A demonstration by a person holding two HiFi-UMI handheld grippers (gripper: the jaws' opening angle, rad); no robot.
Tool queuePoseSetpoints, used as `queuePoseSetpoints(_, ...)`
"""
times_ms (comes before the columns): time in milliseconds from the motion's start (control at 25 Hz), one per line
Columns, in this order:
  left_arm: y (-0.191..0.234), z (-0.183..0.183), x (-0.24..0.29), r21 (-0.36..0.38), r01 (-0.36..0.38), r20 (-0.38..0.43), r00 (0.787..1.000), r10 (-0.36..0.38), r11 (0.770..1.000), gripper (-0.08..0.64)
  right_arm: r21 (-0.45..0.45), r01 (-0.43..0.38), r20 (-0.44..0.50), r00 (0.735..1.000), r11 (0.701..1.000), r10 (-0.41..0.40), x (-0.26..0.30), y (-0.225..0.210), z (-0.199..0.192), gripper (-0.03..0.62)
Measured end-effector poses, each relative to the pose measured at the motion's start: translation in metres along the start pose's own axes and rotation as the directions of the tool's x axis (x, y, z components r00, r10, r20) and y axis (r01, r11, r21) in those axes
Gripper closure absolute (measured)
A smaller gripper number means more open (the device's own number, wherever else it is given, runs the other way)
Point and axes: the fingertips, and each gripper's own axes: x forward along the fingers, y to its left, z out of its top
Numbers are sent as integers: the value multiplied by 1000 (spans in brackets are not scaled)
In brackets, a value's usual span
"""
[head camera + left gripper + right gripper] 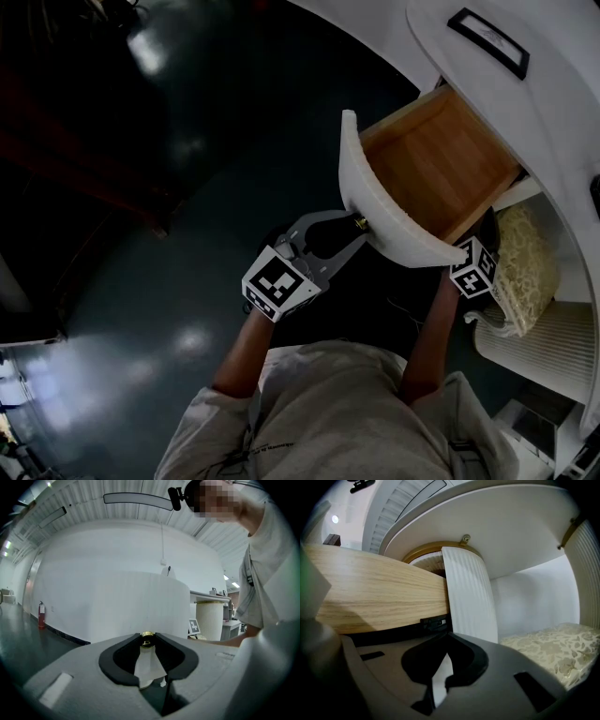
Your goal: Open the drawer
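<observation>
Above the open drawer (441, 159), a black-framed label (487, 42) is unreadable.

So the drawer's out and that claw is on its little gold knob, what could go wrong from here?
1. The left gripper pinches the small brass knob with only its tips, so the hold might slip during a pull.
2. The drawer already looks far out; more pulling could sag it or bring it out entirely.
3. The right gripper sits shut and empty, close under the drawer's wooden side, so it might bump it.
</observation>
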Motion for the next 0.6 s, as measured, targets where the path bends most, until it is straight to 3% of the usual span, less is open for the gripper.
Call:
queuePoseSetpoints(120, 3, 1, 2, -9, -24, -45, 999, 24, 1000, 454, -46, -2, -64, 998, 999, -1, -2, 5, 2, 577)
queuePoseSetpoints(280, 11, 1, 7, -33, -74, -165, 984, 67, 997, 454, -97, -39, -181, 983, 995, 21, -14, 24, 11, 577)
queuePoseSetpoints(440, 10, -4, 9, -39, -123, -314, 944, 105, 992, 454, -120, -84, -292, 955, 989, 45, -44, 41, 30, 577)
queuePoseSetpoints(600, 11, -5, 10, -47, -132, -409, 907, 102, 990, 454, -90, -100, -396, 917, 991, 56, -81, 62, 53, 577)
